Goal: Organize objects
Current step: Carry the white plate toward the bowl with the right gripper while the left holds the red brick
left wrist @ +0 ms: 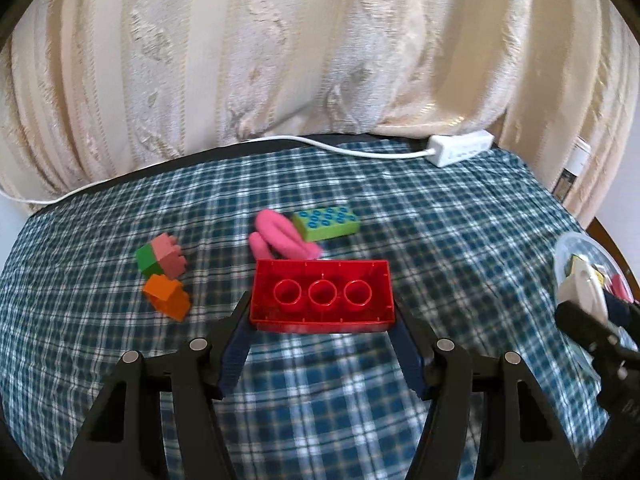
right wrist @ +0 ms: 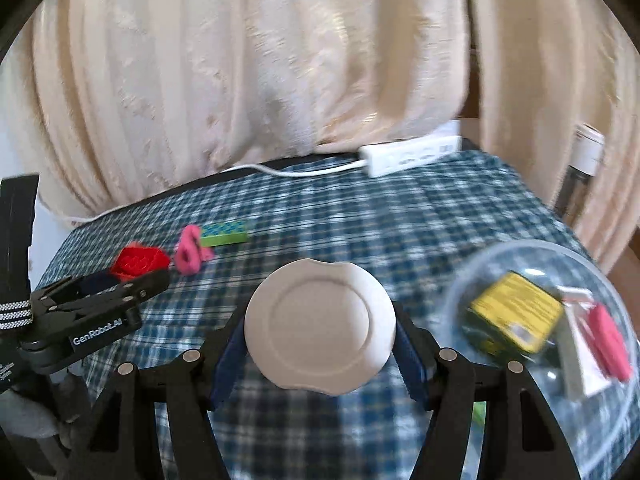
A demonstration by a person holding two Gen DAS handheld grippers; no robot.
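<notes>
My left gripper (left wrist: 322,316) is shut on a red brick (left wrist: 322,298), held hollow side toward the camera above the checked tablecloth (left wrist: 360,200). My right gripper (right wrist: 320,332) is shut on a round white disc (right wrist: 320,326). A clear plastic bowl (right wrist: 500,264) at the right holds a yellow box (right wrist: 516,312) and a pink item (right wrist: 610,344). On the cloth lie a pink folded piece (left wrist: 280,240), a green brick with blue studs (left wrist: 326,222), a green-and-pink brick (left wrist: 160,260) and an orange brick (left wrist: 168,296).
A white power strip (left wrist: 460,148) with its cable lies at the table's far edge against a cream curtain (left wrist: 280,60). The left gripper and red brick show at the left in the right wrist view (right wrist: 92,300). The bowl shows at the right edge in the left wrist view (left wrist: 568,244).
</notes>
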